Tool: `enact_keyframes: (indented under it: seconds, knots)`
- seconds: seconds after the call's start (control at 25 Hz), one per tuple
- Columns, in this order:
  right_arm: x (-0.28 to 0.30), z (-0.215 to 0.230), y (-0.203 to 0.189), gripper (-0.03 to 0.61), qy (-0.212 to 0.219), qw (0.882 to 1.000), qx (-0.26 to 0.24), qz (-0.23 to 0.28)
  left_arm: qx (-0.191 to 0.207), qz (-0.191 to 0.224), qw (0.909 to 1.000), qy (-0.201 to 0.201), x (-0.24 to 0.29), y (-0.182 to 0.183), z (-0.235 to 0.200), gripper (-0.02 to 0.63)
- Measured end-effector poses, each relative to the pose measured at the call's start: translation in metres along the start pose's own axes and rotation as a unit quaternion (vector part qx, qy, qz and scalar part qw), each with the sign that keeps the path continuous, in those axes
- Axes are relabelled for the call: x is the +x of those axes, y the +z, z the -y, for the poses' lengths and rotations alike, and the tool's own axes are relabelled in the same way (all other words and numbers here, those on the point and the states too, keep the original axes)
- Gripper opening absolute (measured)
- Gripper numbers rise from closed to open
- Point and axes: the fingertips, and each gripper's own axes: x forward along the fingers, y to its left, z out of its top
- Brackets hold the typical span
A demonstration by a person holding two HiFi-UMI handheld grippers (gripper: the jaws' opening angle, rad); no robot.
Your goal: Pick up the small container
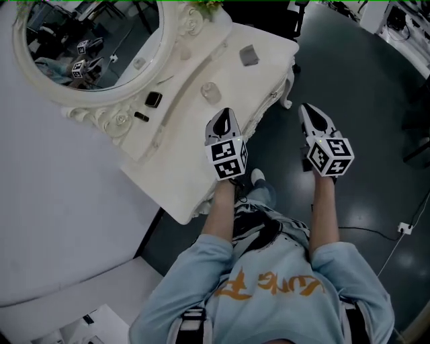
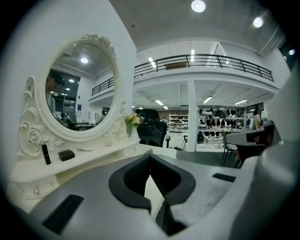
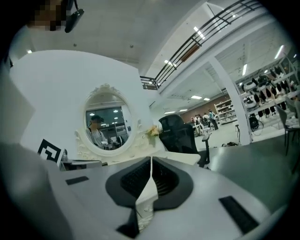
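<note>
Grey left tool (image 2: 150, 158) closed, empty

- Oval mirror (image 1: 101, 50): 11 o'clock, cut off by the top edge.
- Flowers (image 1: 205, 5): 12 o'clock, mostly cropped.
- Pale round item (image 1: 210, 92) and grey item (image 1: 248, 55) on vanity (image 1: 181, 158): too small to identify.
- Papers (image 1: 87, 322): 7 o'clock, cropped.

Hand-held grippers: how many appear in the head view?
2. The left hand-held gripper hangs over the white dressing table's front edge; the right hand-held gripper over the dark floor. None seems hidden.
</note>
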Motion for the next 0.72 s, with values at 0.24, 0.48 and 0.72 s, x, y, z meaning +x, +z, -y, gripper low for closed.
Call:
enact_keyframes:
  seconds: [0.24, 0.48, 0.72]
  knots:
    - [0.093, 0.002, -0.021, 0.029, 0.025, 0.998, 0.004, -0.05, -0.011, -0.044, 0.9989, 0.013, 0.083, -0.013, -0.04, 0.021]
    - [0.154, -0.002, -0.016, 0.029, 0.05, 0.996, -0.003, -0.08, -0.04, -0.051, 0.9973, 0.033, 0.112, -0.015, -0.066, 0.021]
    - [0.216, -0.046, -0.029, 0.029, 0.132, 0.984, -0.016, -0.116, -0.062, -0.058, 0.9928, 0.085, 0.109, -0.025, -0.11, 0.021]
